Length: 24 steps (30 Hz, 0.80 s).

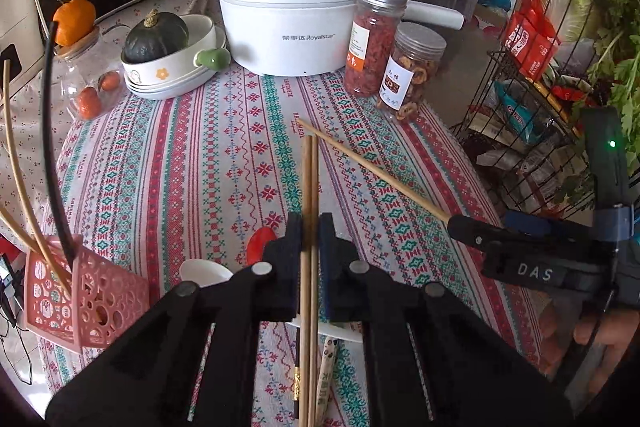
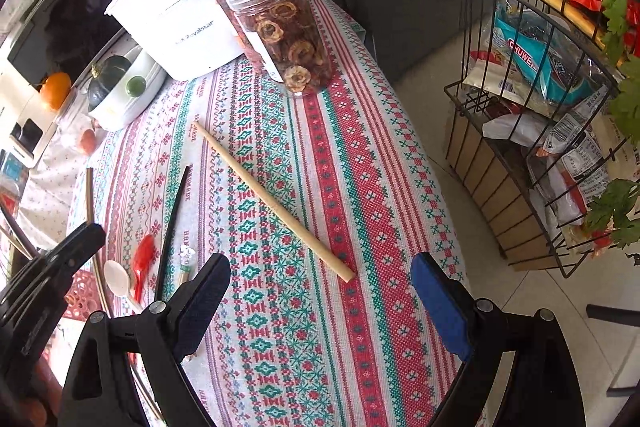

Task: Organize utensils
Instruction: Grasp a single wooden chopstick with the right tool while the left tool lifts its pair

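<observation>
Now your left tongs (image 1: 310, 231) are pinching a pair of wooden chopsticks (image 1: 309, 183), lifted off the tablecloth (image 1: 200, 163). Your right tongs (image 2: 320, 291) are spread wide, a single chopstick (image 2: 272, 201) lying just ahead between them, jars (image 2: 288, 27) beyond.

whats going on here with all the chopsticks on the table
A person with a gripper in each hand is sorting utensils on a patterned tablecloth. The left gripper has its jaws shut on a pair of wooden chopsticks. The right gripper hangs open over a single light chopstick lying on the cloth. A pink basket at the left already holds a few sticks; spoons remain loose.
</observation>
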Available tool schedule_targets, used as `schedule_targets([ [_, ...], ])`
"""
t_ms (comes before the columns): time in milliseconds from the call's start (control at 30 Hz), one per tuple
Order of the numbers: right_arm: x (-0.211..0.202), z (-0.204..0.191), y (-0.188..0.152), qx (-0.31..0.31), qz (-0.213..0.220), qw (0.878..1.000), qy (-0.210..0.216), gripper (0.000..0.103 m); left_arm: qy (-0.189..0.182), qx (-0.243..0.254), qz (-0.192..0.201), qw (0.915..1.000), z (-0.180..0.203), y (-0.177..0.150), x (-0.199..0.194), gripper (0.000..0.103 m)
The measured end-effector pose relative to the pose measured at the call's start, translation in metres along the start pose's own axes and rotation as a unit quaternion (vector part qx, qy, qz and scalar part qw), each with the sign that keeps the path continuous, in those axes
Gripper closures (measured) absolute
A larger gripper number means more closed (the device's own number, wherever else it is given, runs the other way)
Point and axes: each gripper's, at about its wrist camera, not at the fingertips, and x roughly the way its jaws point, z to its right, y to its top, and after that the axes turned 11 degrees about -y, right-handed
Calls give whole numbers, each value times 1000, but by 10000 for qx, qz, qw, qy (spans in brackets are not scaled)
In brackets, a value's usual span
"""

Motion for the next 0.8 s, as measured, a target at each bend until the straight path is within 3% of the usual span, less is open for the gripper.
schedule_targets([
  [267,-6,-37,-3,-697,324,9969,136,12,-321,29,528,9981,-29,-34,-85,94],
  [500,11,-77,5,-1395,371,9895,67,37,-345,-19,851,9958,-66,-64,-125,94],
  [600,21,-94,11,-1699,434,9845,-54,47,-556,-239,891,9942,-77,-65,-130,94],
  [800,38,-112,37,-1771,584,9823,-148,55,-747,-291,1031,9914,-90,-66,-145,94],
])
